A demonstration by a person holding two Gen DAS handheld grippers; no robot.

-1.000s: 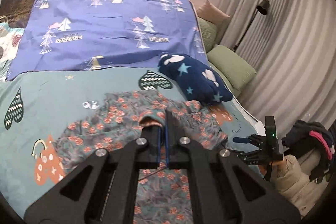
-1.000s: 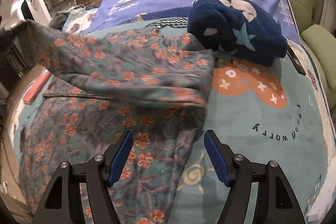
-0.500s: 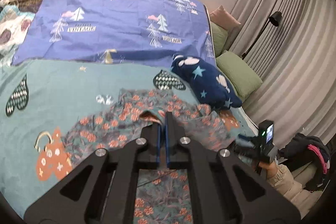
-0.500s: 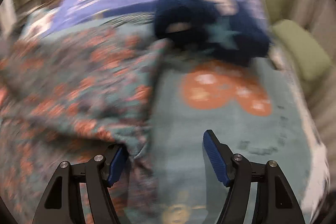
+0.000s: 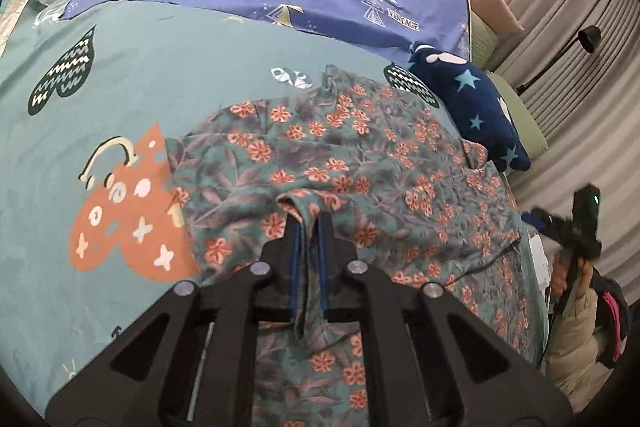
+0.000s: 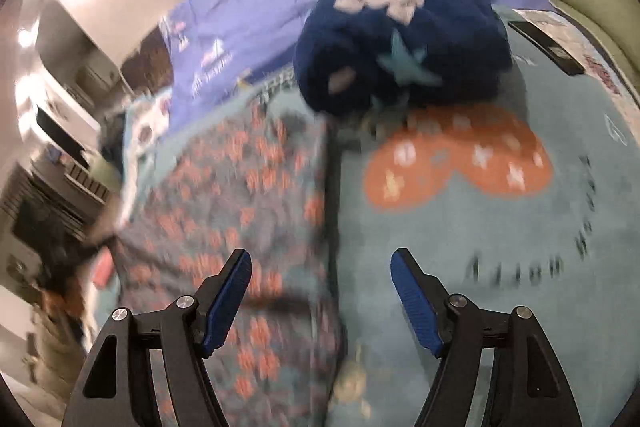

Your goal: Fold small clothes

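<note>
Bedsheet carries the garment; my left gripper pinches its fold at 6 o'clock, right gripper spread wide, empty.

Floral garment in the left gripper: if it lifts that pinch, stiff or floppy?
Likely floppy: the floral garment lies wrinkled on the bedsheet, and the pinched fold in the left gripper droops. Probably light, thin fabric. The rest would likely trail and drag.
</note>
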